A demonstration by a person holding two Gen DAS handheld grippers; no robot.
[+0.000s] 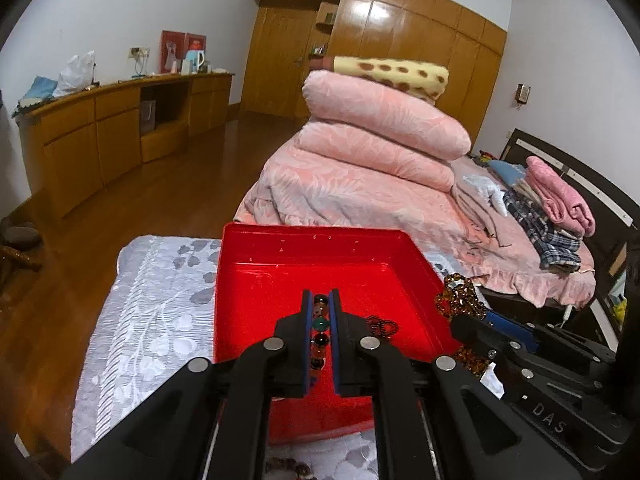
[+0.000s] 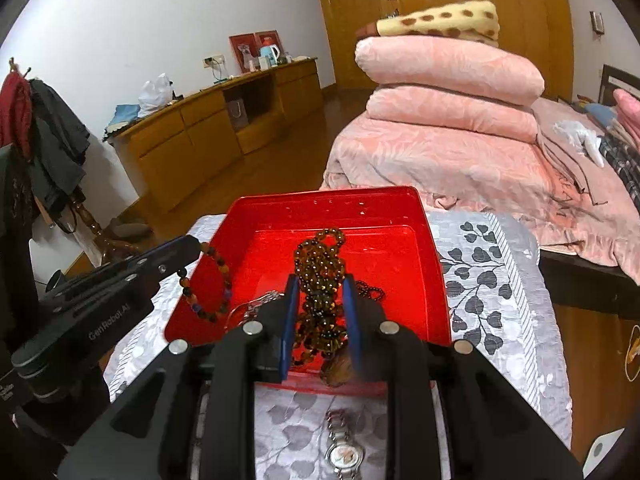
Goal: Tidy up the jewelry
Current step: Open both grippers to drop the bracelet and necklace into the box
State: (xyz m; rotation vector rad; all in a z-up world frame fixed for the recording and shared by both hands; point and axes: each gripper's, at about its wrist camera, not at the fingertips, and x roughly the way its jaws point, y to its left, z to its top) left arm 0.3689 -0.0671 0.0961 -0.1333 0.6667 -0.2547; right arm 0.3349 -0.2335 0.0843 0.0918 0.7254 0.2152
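A red tray (image 1: 320, 248) (image 2: 436, 300) sits on a grey leaf-patterned cloth. My left gripper (image 1: 321, 300) is shut on a multicoloured bead bracelet (image 1: 320, 336) and holds it over the tray; in the right wrist view the bracelet (image 2: 208, 280) hangs from that gripper (image 2: 196, 246) at the tray's left edge. My right gripper (image 2: 320, 284) is shut on a bunched brown bead necklace (image 2: 320, 272), held over the tray; it shows in the left wrist view (image 1: 456, 296) too. A small dark bead string (image 1: 382, 326) (image 2: 372, 292) lies in the tray.
A silver wristwatch (image 2: 342, 452) lies on the cloth (image 2: 500, 280) in front of the tray. A silvery chain (image 2: 256, 308) lies in the tray's near left. Some brown beads (image 1: 292, 468) lie on the cloth below my left gripper. A bed with pink quilts (image 1: 380, 152) stands beyond.
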